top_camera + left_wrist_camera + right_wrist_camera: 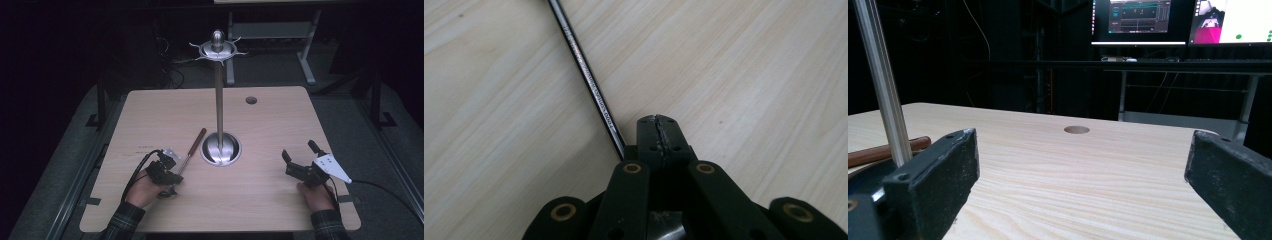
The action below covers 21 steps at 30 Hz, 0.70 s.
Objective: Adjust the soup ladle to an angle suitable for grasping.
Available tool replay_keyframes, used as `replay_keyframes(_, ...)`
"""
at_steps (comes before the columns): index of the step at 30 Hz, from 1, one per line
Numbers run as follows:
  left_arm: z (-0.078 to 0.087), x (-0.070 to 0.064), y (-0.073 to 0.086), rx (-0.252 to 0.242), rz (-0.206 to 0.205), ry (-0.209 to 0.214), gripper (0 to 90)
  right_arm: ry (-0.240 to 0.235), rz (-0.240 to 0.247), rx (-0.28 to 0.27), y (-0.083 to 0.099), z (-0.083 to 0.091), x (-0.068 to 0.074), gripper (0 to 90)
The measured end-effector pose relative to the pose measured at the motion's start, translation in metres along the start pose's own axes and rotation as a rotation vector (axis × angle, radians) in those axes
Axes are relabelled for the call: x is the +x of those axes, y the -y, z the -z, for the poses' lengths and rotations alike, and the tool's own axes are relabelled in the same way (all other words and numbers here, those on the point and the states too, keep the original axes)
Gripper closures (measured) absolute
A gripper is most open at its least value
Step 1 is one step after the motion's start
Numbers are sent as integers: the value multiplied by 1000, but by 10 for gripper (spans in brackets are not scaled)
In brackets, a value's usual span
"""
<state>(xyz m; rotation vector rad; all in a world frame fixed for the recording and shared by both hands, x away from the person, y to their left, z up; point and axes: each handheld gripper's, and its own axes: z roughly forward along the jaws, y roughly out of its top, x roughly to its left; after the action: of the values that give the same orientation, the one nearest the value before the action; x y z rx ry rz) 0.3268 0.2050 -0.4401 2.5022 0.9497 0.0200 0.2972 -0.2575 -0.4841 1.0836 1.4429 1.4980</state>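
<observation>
High view looks forward and down over the whole table (280, 200). Left gripper view faces its surface closely; right gripper view looks level across it.

On the table (150, 115) a stand (220, 148) sits near the middle, its pole rising upright from a round base to a ring of hooks (218, 50) at the top; just left of the base lies a long-handled utensil (190, 152), its handle end toward the far side and its shaft running back to the left gripper (167, 172) at the near left. The right gripper (300, 152) rests at the near right, well apart from the stand; a round hole (251, 100) lies behind, near the far edge.
</observation>
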Motion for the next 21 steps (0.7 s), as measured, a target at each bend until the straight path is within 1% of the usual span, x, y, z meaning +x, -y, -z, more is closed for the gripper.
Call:
replay_keyframes(1, 1, 1, 1, 7, 6, 0, 900, 0, 0, 0, 0, 0, 0, 2)
replay_keyframes(6, 3, 7, 3, 20, 11, -11, 900, 0, 0, 0, 0, 0, 0, 2)
replay_keyframes(8, 4, 9, 4, 15, 23, -22, 900, 0, 0, 0, 0, 0, 0, 2)
replay_keyframes(9, 5, 10, 5, 20, 19, -26, 900, 0, 0, 0, 0, 0, 0, 2)
replay_keyframes(11, 6, 12, 6, 20, 31, -39, 900, 0, 0, 0, 0, 0, 0, 2)
replay_keyframes(12, 8, 15, 8, 21, 30, -45, 900, 0, 0, 0, 0, 0, 0, 2)
replay_keyframes(16, 12, 21, 10, 25, 46, -52, 900, 0, 0, 0, 0, 0, 0, 2)
replay_keyframes(18, 14, 24, 12, 30, 46, -61, 900, 0, 0, 0, 0, 0, 0, 2)
replay_keyframes(19, 15, 26, 13, 38, 33, -68, 900, 0, 1, -1, 0, 0, 0, 2)
replay_keyframes(21, 16, 28, 14, 38, 50, -72, 900, 0, 0, 0, 0, 0, 0, 2)
